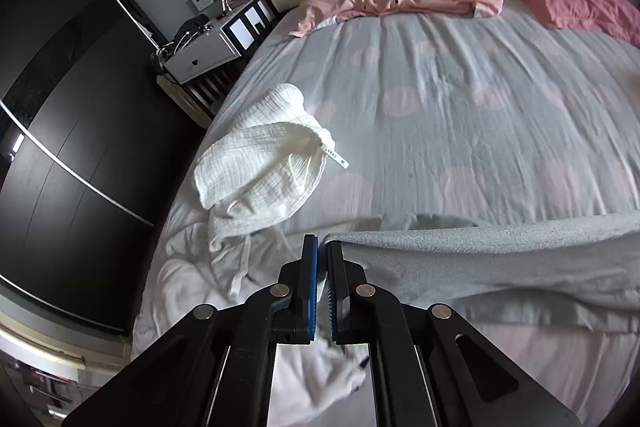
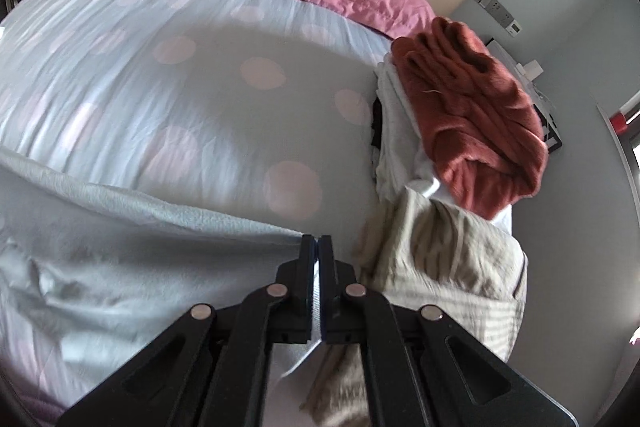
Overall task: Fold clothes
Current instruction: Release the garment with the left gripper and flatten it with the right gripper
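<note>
Both tools grip one grey garment (image 1: pixel 500 259) over the bed (image 1: pixel 440 107).
Left tool (image 1: pixel 322 247) and right tool (image 2: pixel 319 245) each clamp a garment corner; white cloth (image 1: pixel 256 159) lies left of it.

The left gripper (image 1: pixel 322 247) reaches up from the bottom centre of its frame, its jaws nearly together and pinching the edge of the grey cloth (image 1: pixel 500 259) at the tips. The right gripper (image 2: pixel 317 247) sits likewise at the bottom centre of its frame, jaws pressed together on the same cloth's edge.
</note>
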`<action>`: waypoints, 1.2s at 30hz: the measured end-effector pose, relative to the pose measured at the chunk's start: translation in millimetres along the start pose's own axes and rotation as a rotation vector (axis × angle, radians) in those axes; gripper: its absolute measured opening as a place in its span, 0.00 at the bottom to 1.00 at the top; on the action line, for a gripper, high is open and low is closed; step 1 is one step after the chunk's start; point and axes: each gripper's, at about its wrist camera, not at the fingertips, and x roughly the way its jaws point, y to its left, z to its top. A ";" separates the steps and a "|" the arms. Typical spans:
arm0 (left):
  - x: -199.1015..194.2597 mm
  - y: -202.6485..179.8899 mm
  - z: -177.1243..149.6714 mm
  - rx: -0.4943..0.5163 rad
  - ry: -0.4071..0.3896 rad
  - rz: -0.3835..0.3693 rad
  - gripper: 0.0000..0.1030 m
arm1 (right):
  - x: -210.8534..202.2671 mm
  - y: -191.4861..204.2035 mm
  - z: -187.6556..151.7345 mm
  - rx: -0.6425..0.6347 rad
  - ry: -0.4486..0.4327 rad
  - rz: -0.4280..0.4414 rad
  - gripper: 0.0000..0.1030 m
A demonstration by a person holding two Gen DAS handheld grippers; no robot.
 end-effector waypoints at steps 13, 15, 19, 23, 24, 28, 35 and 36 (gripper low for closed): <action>125.0 -50.5 43.8 0.042 0.161 0.030 0.12 | 99.9 -1.6 32.3 0.082 0.123 0.023 0.00; 130.1 -49.2 42.2 0.015 0.175 0.022 0.27 | 98.8 4.1 28.3 0.083 0.137 0.062 0.00; 108.7 -42.9 35.1 0.034 0.100 0.033 0.62 | 81.4 11.7 20.9 0.070 0.100 0.118 0.00; 73.1 -32.9 18.7 0.076 0.057 -0.020 0.62 | 54.5 15.5 14.0 0.066 0.057 0.164 0.03; 62.1 -32.2 11.7 0.101 0.040 -0.044 0.62 | 46.0 18.2 11.5 0.055 0.047 0.170 0.03; 28.7 -43.4 -23.5 0.265 0.004 -0.077 0.62 | 16.1 30.3 -3.5 0.022 0.031 0.189 0.03; 15.4 -82.4 -81.5 0.468 0.010 -0.095 0.62 | -25.3 29.1 -38.2 0.050 0.083 0.285 0.03; 17.0 -88.2 -86.8 0.484 0.011 -0.098 0.62 | -31.4 27.8 -46.6 0.051 0.090 0.284 0.03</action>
